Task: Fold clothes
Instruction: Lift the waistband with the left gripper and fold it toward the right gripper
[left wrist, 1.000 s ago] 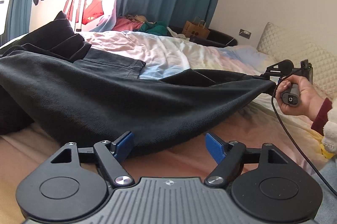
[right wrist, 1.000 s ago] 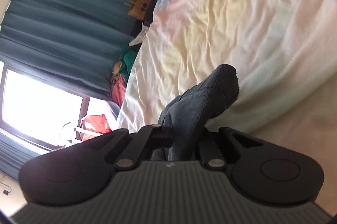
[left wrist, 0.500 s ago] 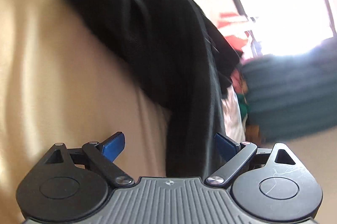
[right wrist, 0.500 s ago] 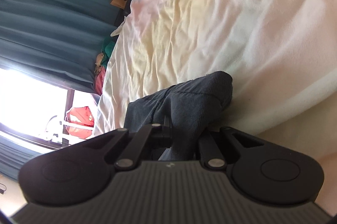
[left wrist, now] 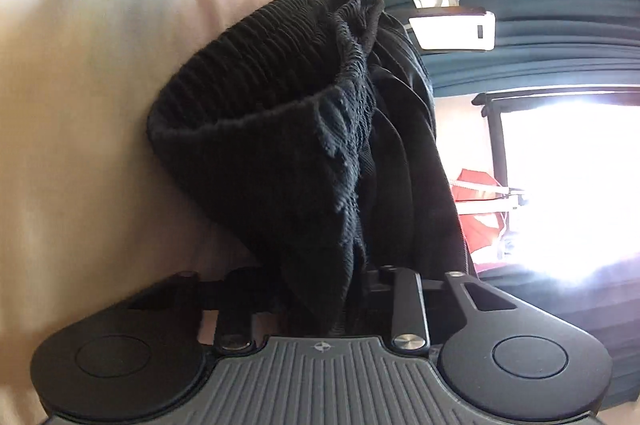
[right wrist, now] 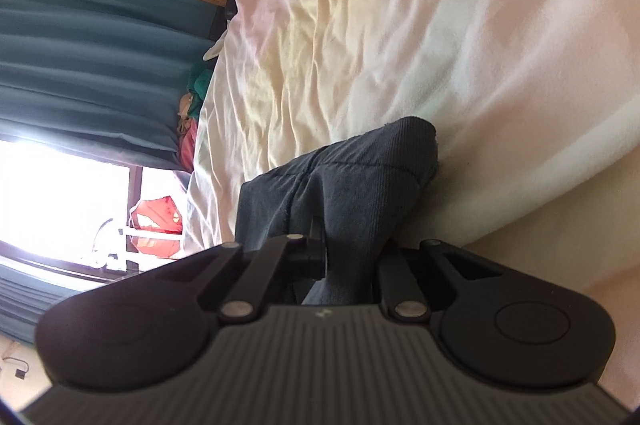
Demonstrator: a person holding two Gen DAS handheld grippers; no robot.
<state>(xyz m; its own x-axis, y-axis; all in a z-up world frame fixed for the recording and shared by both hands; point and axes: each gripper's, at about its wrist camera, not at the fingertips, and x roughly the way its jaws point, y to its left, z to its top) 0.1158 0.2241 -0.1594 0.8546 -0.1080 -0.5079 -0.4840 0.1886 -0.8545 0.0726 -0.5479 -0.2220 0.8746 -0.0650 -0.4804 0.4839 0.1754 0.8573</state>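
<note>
Left hand-held gripper (left wrist: 320,289) clamps the black garment (left wrist: 288,129), bunched against the bed (left wrist: 80,65); right hand-held gripper (right wrist: 344,265) grips its other end (right wrist: 352,177), lying on that bed

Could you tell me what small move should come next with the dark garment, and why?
Probably lift both ends together to stretch it flat: the left gripper is shut on the dark garment, and the right gripper pinches another end, which lies bunched on the bedsheet.
</note>
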